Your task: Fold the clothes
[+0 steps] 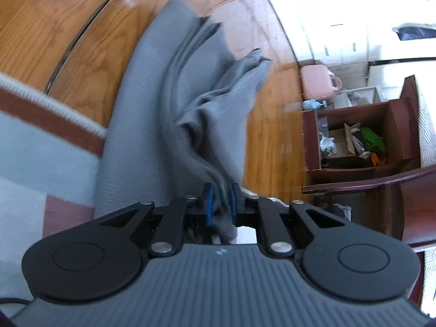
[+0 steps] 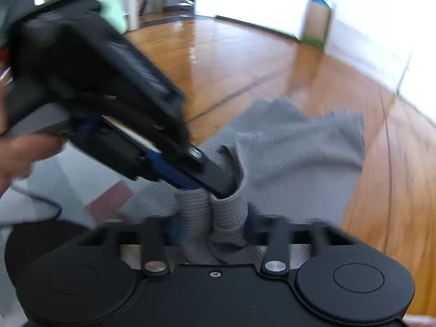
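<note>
The gray cloth is up in the air, not lying flat. It hangs in long bunched folds over the wooden floor, and it looks blurry, so it may be swinging.

The left gripper pinches a thin bit of the cloth between its blue pads. From there the cloth trails away in front of the gripper. A loose flap sticks out far ahead, a little to the right of the gripper.

The right gripper has a thick twist of the same cloth bunched between its fingers. Its fingertips are hidden under the cloth, so I cannot see how tightly they close, but the cloth looks caught there. The left gripper shows in this view too, coming in from the upper left and biting the cloth just in front of the right gripper.

Both grippers hold spots very near each other. I think that is to carry the cloth by one edge or to bring two parts together for a fold. How far the folding has got, I cannot tell.

A rug lies below the left gripper. A dark wooden shelf stands off to its right.
</note>
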Motion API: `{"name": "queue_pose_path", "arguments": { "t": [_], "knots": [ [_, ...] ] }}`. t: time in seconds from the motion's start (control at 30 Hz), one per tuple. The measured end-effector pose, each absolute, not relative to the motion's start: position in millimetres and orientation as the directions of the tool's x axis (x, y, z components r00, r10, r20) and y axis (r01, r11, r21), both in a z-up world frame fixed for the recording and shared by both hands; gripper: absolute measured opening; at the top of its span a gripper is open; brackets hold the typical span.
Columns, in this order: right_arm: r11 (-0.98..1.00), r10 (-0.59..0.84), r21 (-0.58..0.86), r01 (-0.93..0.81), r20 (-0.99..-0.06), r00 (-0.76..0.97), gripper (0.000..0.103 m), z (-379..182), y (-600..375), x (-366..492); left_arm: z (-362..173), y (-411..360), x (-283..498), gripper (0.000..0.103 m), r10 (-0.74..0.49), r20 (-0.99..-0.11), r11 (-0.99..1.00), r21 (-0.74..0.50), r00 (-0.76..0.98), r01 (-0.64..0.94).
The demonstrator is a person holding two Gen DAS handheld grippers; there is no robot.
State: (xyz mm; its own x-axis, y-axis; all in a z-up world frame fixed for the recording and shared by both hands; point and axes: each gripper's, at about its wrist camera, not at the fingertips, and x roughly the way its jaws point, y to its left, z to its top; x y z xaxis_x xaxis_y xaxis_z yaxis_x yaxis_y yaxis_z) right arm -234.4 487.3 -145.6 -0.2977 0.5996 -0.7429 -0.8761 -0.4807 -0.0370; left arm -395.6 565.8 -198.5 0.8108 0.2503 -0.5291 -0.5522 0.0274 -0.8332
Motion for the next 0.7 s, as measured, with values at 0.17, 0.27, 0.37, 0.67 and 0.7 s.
{"name": "queue_pose_path", "arguments": {
  "t": [0.17, 0.27, 0.37, 0.67, 0.7],
  "knots": [
    [-0.441, 0.650, -0.071, -0.895, -0.713, -0.264, 0.020, -133, 494, -232, -168, 559, -402, 0.041, 0.379, -0.629, 0.122, -0.693, 0.679, -0.711],
    [-0.446, 0.679, 0.028, -0.894, -0.641, -0.359, 0.020, -109, 488, -221, -176, 562, -425, 0.056, 0.427, -0.577, 0.024, -0.763, 0.696, -0.647],
    [-0.475, 0.678, 0.036, -0.879, -0.622, -0.392, 0.020, -103, 485, -215, -205, 570, -435, 0.060, 0.394, -0.504, -0.107, -0.856, 0.769, -0.507],
    [-0.536, 0.642, 0.037, -0.843, -0.632, -0.435, 0.021, -98, 482, -214, -188, 600, -362, 0.070, 0.377, -0.636, 0.106, -0.692, 0.673, -0.714],
    [-0.542, 0.637, 0.037, -0.839, -0.633, -0.440, 0.021, -98, 482, -214, -183, 603, -353, 0.050, 0.378, -0.639, 0.162, -0.667, 0.670, -0.727]
  ]
}}
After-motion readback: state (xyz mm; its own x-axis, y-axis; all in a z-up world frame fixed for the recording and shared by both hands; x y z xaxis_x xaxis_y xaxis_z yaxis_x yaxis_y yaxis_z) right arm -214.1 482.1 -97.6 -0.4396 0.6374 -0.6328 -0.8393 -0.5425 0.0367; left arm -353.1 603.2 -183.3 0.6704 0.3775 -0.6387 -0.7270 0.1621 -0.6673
